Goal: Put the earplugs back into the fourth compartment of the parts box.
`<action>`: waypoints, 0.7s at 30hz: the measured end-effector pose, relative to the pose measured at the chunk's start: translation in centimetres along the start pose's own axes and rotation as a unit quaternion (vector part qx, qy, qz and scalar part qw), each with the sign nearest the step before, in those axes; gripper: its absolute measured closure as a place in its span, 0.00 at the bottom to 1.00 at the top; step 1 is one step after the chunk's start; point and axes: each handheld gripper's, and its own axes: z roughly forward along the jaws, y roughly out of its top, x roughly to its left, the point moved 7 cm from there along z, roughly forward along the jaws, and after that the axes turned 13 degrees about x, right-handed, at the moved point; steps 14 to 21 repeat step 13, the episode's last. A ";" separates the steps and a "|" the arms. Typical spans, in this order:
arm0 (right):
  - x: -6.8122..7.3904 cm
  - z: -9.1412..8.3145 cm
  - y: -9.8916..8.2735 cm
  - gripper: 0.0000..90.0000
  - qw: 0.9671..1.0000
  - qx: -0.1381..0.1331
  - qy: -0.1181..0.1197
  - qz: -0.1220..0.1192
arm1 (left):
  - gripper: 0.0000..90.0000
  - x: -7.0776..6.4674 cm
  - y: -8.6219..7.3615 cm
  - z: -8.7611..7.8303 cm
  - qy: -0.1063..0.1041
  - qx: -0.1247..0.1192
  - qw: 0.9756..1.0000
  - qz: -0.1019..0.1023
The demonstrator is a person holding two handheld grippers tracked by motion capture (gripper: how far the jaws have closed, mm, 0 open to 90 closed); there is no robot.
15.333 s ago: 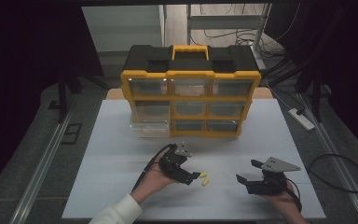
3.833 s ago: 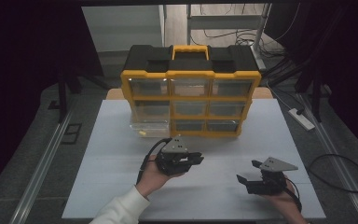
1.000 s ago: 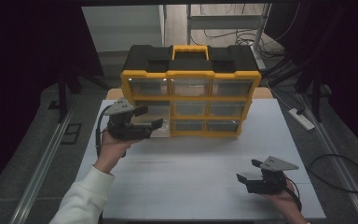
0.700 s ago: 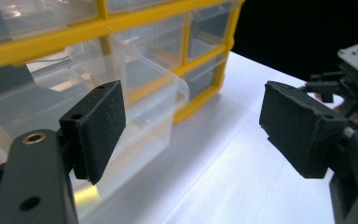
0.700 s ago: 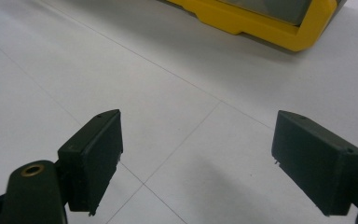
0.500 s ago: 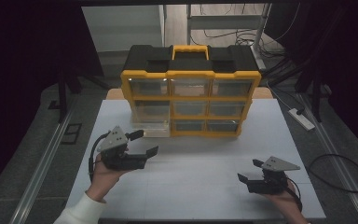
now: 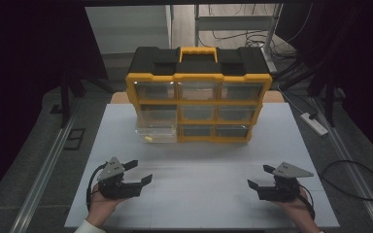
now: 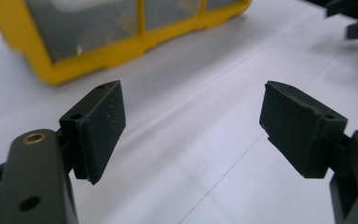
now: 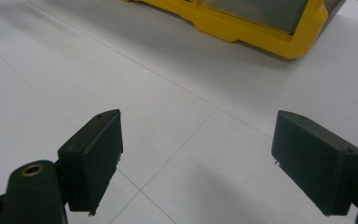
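A yellow and black drawer organizer [image 7: 198, 94] is seen standing upright at the far middle of the white desk [image 7: 199, 199], its yellow carry handle [image 7: 197, 51] on top and its clear-fronted drawers facing the person. One clear drawer [image 7: 156, 134] at the lower left is pulled out onto the desk, and a small yellow item [image 7: 148, 139] is visible inside it (what it is cannot be made out).

The left hand-held gripper [image 7: 138, 172] is held low over the near left part of the desk, well apart from the organizer, with its jaws spread wide and nothing between them. In the left gripper view the same released state is shown: the left hand-held gripper [image 8: 193, 121] has bare desk surface between its two black pads, with a yellow corner of the organizer [image 8: 116, 35] beyond, blurred.

The right hand-held gripper [image 7: 258, 177] is held at the near right, likewise released and empty, its jaws pointed towards the left one. In the right gripper view the right hand-held gripper [image 9: 198, 161] is seen with wide-parted pads over bare desk, the organizer's yellow base [image 9: 242, 25] lying farther off.
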 end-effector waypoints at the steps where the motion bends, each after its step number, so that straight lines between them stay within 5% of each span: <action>1: 0.0 0.0 0.0 0.19 1.000 0.000 0.000 -0.001 | 0.24 0.2 -0.2 0.1 0.002 0.002 1.000 -0.002; 21: 0.1 -0.4 0.1 0.19 1.000 -0.014 0.006 -0.005 | 0.23 0.7 -0.9 0.7 0.010 0.010 1.000 0.003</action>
